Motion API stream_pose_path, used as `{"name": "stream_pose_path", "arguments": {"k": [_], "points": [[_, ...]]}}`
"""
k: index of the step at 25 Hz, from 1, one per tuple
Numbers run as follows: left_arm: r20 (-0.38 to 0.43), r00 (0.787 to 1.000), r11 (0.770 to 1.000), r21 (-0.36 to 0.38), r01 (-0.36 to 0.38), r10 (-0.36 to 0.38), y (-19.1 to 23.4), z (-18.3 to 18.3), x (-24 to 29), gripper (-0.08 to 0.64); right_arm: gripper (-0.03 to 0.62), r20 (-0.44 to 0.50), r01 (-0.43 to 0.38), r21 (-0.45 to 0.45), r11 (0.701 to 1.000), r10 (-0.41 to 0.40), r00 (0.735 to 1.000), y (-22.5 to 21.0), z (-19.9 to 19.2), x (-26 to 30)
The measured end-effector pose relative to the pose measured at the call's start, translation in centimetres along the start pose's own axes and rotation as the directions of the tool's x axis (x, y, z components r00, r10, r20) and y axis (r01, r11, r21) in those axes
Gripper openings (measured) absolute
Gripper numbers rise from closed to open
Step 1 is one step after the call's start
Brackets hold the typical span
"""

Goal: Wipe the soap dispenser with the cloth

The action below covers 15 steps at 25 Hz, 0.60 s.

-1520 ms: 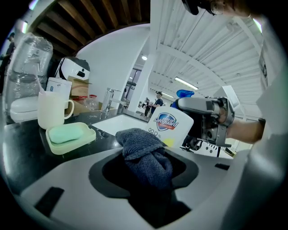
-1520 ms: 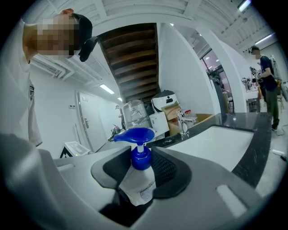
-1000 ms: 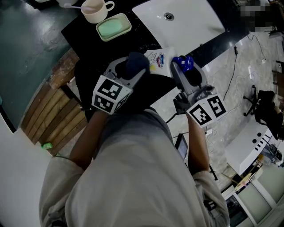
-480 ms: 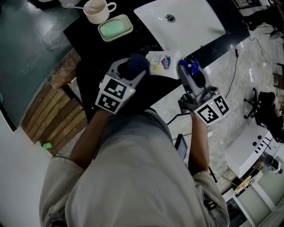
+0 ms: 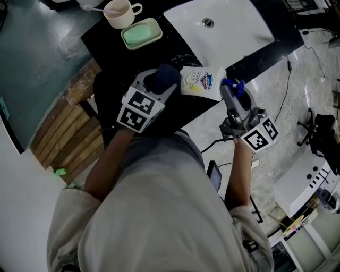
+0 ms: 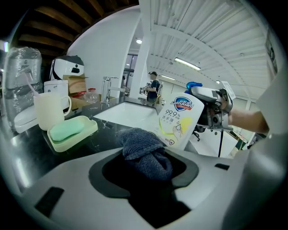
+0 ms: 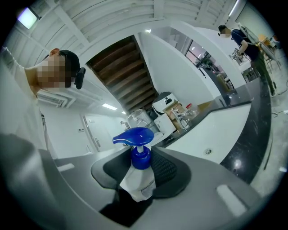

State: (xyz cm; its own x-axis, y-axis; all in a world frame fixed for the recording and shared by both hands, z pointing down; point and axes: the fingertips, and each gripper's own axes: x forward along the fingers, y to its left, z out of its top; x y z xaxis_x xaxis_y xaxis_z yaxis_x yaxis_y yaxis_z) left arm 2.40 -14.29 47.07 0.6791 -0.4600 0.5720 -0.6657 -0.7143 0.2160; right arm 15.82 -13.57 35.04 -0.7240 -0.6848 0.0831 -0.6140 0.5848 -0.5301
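The soap dispenser (image 5: 202,83) is a white bottle with a blue pump (image 5: 232,85), held lying level above the black counter's front edge. My right gripper (image 5: 231,94) is shut on its neck. In the right gripper view the pump (image 7: 136,136) stands up between the jaws, with the bottle's white shoulder (image 7: 139,182) pinched between them. My left gripper (image 5: 162,86) is shut on a bunched dark blue cloth (image 5: 166,76). In the left gripper view the cloth (image 6: 145,150) lies right beside the bottle's (image 6: 180,120) bottom end. I cannot tell whether they touch.
On the black counter (image 5: 106,45) are a green soap bar in a dish (image 5: 141,33) and a pale cup (image 5: 119,13). A white sink (image 5: 234,32) is set in at the right. Wooden slats (image 5: 64,133) lie lower left, and pale floor with cables (image 5: 287,90) lies to the right.
My right gripper has carried the dispenser a little to the right and rolled it slightly. The left gripper with the cloth has stayed about where it was.
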Motion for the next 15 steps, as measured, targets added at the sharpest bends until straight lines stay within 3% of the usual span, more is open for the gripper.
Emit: {"name": "stream_pose_path", "arguments": {"k": [4,15], "points": [[-0.016,1.0,1.0,-0.016,0.02,-0.02,0.39,0.03,0.22,0.195,0.13,-0.001,-0.016,0.005,1.0,0.016,1.0,-0.2,-0.42,-0.18],[-0.064,0.997,0.998,0.05,0.044,-0.04,1.03,0.67,0.47,0.195,0.13,-0.025,-0.043,-0.047,0.998,0.042,0.999,0.65,-0.59,0.35]]}}
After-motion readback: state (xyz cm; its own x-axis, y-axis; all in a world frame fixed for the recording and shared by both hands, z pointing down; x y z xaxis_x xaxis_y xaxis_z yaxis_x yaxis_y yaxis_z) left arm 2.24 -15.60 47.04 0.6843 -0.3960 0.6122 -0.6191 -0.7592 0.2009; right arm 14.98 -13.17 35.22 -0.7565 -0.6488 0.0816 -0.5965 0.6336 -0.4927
